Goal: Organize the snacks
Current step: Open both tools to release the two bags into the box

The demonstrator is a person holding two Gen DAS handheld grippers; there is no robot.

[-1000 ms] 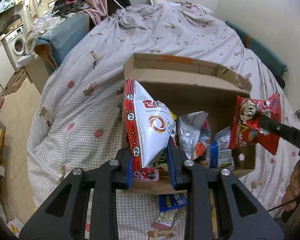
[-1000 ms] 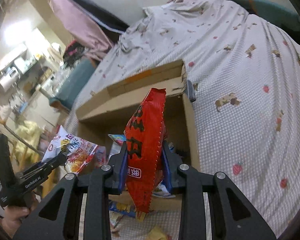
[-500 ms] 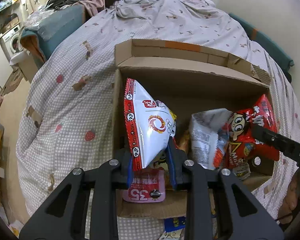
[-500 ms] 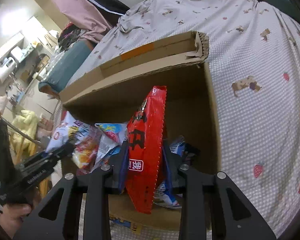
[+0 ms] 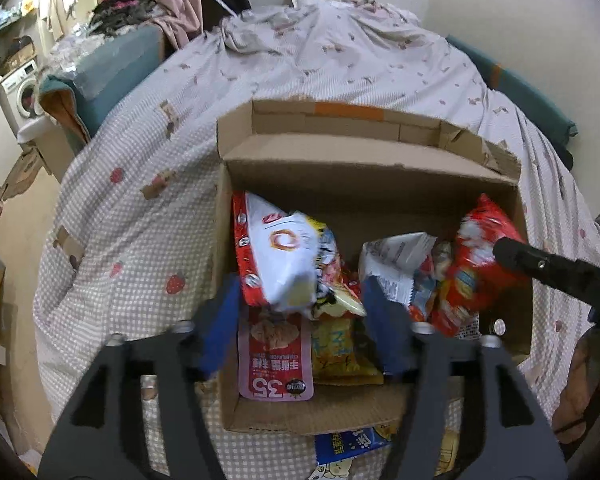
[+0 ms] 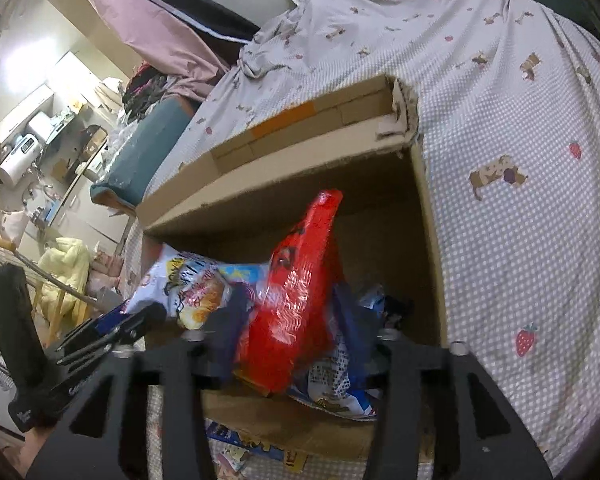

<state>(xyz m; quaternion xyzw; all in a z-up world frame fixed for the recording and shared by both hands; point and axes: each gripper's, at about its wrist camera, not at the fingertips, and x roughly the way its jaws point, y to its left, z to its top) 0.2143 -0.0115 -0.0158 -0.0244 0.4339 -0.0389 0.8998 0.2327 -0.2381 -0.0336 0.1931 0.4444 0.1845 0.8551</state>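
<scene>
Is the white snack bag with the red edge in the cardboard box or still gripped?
In the box, released: the white red-edged snack bag lies inside the cardboard box, clear of the left gripper's spread jaws.

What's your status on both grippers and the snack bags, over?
Left gripper open, white bag loose in cardboard box. Right gripper open, red bag between its fingers. Box crowded with other packets.

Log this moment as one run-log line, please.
left gripper: jaws open, white-and-red snack bag released | right gripper: jaws open, red foil snack bag released | both in brown cardboard box
</scene>
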